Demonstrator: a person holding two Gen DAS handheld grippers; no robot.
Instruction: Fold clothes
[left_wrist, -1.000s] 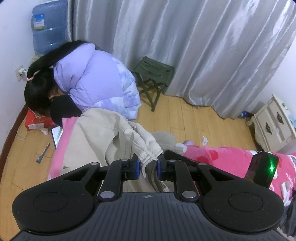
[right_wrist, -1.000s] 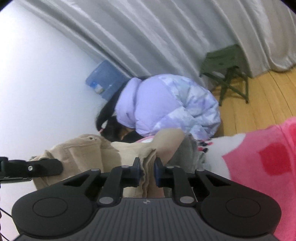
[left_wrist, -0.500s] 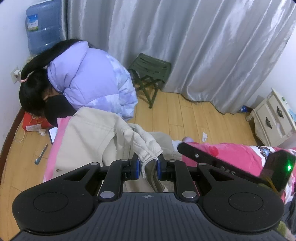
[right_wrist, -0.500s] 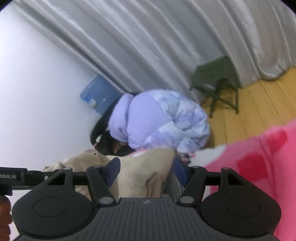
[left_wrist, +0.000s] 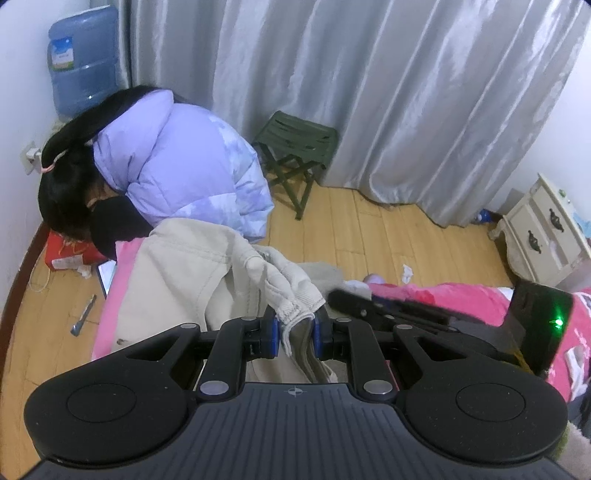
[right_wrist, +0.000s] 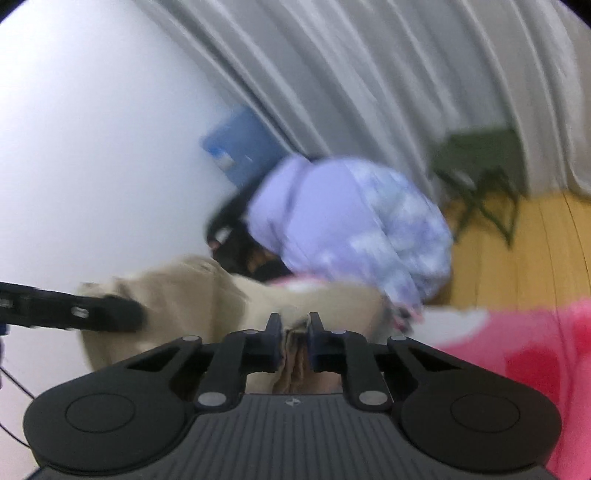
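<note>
My left gripper (left_wrist: 294, 329) pinches the ribbed cuff of the beige garment (left_wrist: 177, 280), which lies on the pink blanket (left_wrist: 461, 299), nearest the person in the lilac jacket (left_wrist: 177, 177). My right gripper (right_wrist: 294, 338) has just closed on a fold of the same garment, beside the left one.

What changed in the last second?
Right tongs let go of the beige garment, opened wide, then have just been closing and now pinch a fold of it again. Left tongs kept their grip on the ribbed cuff; the pink blanket stayed put.
</note>
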